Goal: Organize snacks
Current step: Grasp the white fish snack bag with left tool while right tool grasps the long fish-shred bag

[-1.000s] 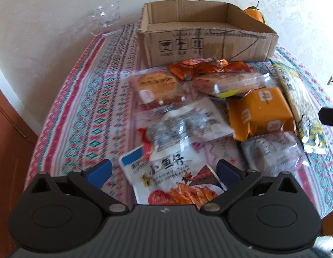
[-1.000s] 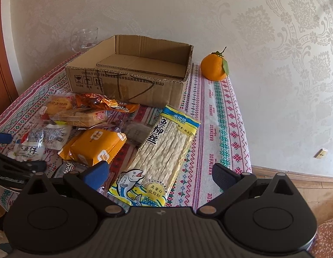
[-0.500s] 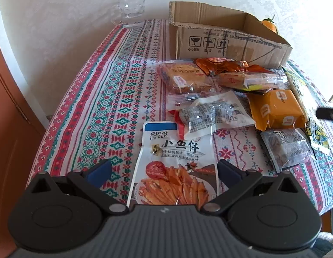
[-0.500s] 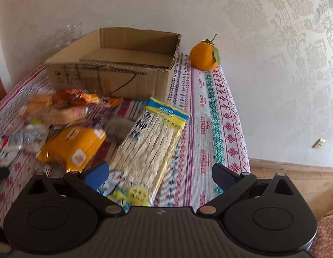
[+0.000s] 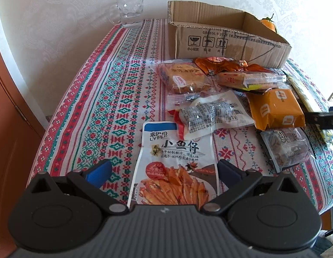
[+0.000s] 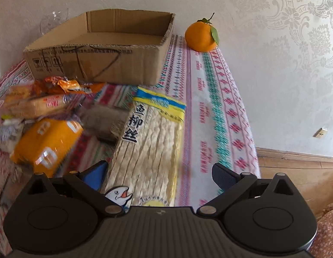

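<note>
— Left gripper (image 5: 163, 168)?
— Spread wide, nothing between its fingers. I have it low over the near table edge, straddling the white fish-snack pouch (image 5: 174, 163), which lies flat on the patterned tablecloth (image 5: 114, 99).

— Right gripper (image 6: 158, 175)?
— Also spread wide, gripping nothing. It sits over the long yellow pack of fish strips (image 6: 151, 142), lying lengthwise toward the cardboard box (image 6: 101, 64).

— Other snacks?
— Clustered in front of the box, all on the cloth: orange packet (image 5: 276, 109), clear pack of dark wrapped pieces (image 5: 211, 114), cake in clear wrap (image 5: 183, 79), long biscuit pack (image 5: 250, 79), crinkled orange wrapper (image 5: 222, 63) just beside the box wall, dark snack bag (image 5: 284, 148) near the table edge. Right view is blurred there.

— Box contents?
— I see only bare cardboard inside.

— Surroundings?
— Glass mug (image 5: 128, 10) at the far left corner; an orange with leaf (image 6: 202, 36) right of the box, against the wall.
</note>
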Motion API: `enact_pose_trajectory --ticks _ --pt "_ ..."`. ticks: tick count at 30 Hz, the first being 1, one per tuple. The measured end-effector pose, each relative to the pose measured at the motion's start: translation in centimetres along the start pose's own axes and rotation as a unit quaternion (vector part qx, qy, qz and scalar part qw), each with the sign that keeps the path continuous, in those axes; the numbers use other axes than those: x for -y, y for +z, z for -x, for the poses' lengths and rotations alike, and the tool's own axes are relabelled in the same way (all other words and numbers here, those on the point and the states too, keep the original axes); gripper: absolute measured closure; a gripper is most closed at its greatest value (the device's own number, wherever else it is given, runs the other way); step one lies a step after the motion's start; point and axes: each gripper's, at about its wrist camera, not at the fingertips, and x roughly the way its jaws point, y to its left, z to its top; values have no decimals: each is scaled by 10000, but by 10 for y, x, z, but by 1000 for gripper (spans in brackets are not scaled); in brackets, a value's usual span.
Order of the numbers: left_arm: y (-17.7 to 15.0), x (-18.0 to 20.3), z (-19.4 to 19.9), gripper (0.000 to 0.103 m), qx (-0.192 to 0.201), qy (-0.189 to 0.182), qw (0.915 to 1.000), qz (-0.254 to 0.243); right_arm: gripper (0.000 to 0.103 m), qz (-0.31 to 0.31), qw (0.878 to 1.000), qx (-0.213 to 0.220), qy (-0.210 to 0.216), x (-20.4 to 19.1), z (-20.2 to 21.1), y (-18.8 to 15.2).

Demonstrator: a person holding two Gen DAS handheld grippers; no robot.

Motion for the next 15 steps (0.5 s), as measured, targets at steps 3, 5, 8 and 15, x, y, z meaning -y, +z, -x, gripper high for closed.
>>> enact_pose_trajectory --ticks 3,5,8,15 --pt "-1 0 0 0 37 -7 10000 -7 0 -74 9996 45 257 12 2 -9" --pt "-2 0 0 0 84 -9 10000 -11 0 -180 9989 196 376 20 1 -15" --pt "-3 1 0 0 146 3 9999 -4 0 -146 9983 384 410 20 2 -20" --pt "-3 9 1 1 253 -16 9994 -251 0 -139 9976 533 420 18 2 -22"
